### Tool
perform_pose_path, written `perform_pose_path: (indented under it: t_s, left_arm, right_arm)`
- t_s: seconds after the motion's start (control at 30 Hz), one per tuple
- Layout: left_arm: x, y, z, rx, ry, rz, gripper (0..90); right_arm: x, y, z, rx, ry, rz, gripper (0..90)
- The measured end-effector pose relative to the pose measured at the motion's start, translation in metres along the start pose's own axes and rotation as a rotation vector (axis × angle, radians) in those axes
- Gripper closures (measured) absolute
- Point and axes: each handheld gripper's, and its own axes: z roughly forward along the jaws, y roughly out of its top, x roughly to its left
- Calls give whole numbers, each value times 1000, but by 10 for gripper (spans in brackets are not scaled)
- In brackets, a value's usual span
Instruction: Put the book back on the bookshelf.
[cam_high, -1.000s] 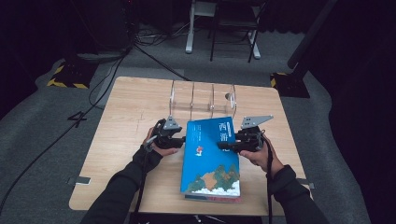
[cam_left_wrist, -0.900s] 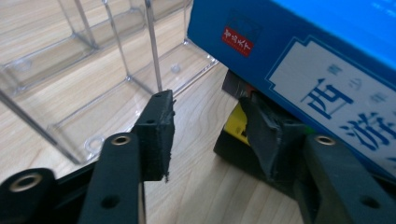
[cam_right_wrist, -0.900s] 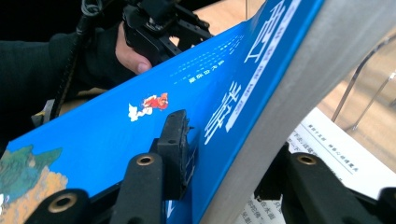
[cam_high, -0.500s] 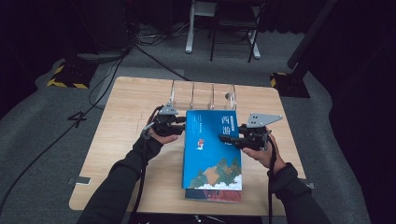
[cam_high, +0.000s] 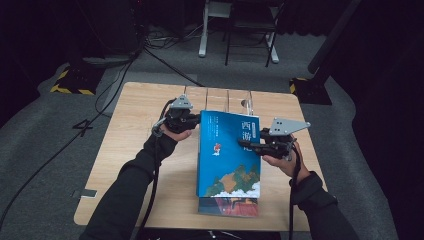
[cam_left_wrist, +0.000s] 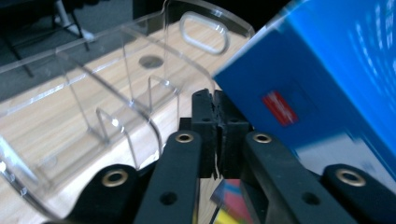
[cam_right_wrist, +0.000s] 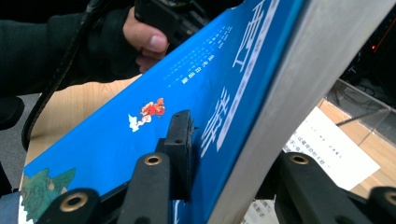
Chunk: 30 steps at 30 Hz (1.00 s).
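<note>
Blue book (cam_high: 227, 150) tilted up off the table (cam_high: 130, 150), far edge raised, near edge resting on a second book (cam_high: 229, 206) at the near side. Right gripper (cam_high: 250, 146) clamped on the book's right edge, jaws just closing further, one pad on the cover, the other under it. Left gripper (cam_high: 196, 120) at the far-left corner, jaws just closed tight, pads together, nothing between. Clear rack (cam_high: 227, 100) just beyond the book.
</note>
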Motion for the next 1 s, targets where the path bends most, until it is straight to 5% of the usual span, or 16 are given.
perform_pose_path:
  t_s: [0.37, 0.57, 0.77, 1.0]
  left_arm:
    - [-18, 35, -15, -8, 14, 88, 899]
    - [-32, 56, -26, -3, 52, 181, 899]
    - [-39, 56, -32, -7, 68, 205, 899]
    - [-52, 46, -44, -93, 46, 191, 886]
  right_arm:
    - [2, 12, -8, -58, -58, -33, 724]
    - [6, 24, -8, -115, -99, -60, 744]
    - [13, 24, -11, -139, -103, -92, 749]
    - [26, 24, -17, -160, -100, -145, 751]
